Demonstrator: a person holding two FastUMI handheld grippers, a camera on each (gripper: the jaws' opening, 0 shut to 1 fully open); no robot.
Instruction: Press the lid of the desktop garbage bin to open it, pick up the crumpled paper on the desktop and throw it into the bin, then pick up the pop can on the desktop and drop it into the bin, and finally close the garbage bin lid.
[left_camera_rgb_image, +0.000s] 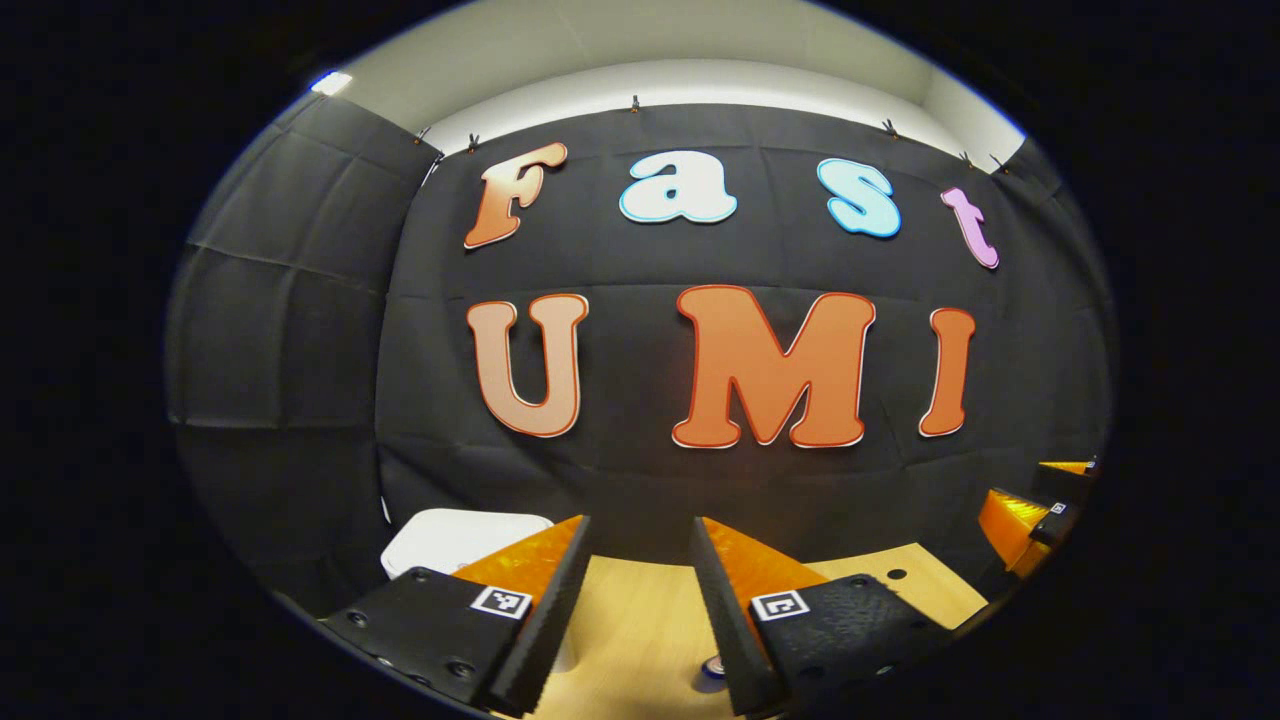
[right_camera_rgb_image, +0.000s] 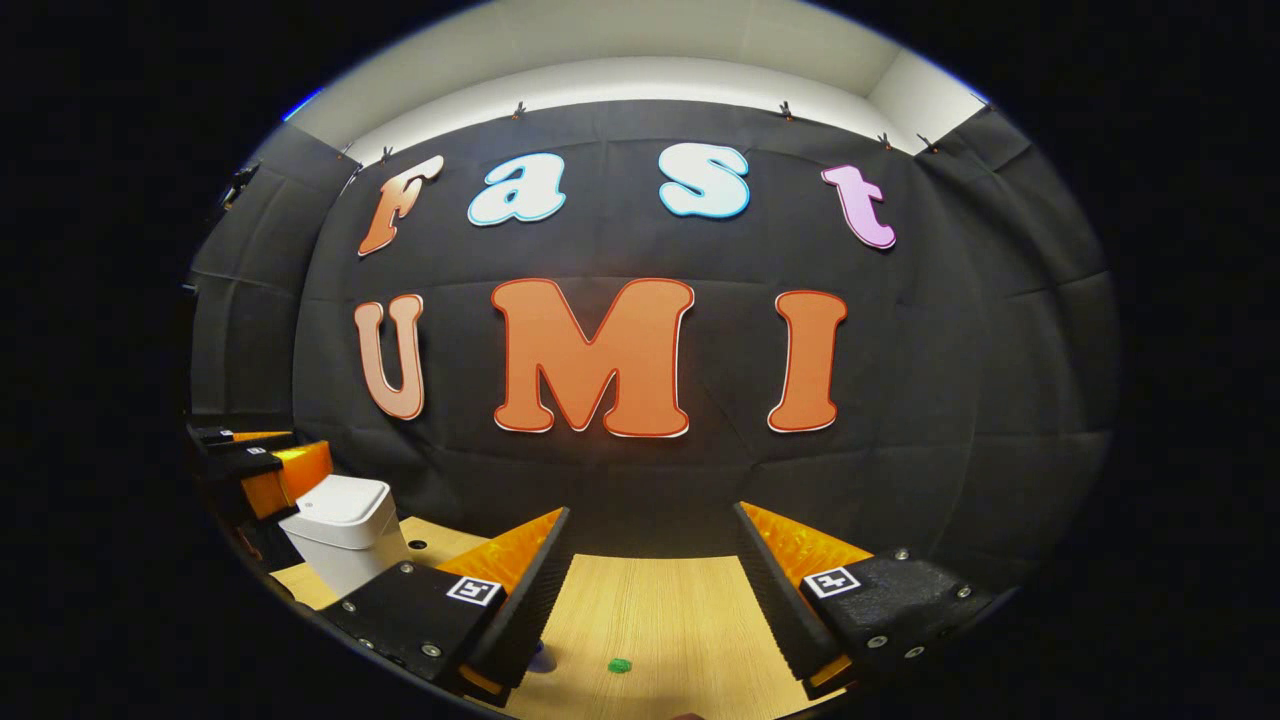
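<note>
Now both grippers hang apart-fingered and empty above the pale wooden desktop, the left gripper just right of the white rectangular plastic garbage bin, lid down, and the right gripper well to the bin's right.

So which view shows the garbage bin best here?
The right gripper view: the garbage bin stands on the table at left, lid closed, front and side visible. The left gripper view catches just its white top behind that gripper's finger.
</note>
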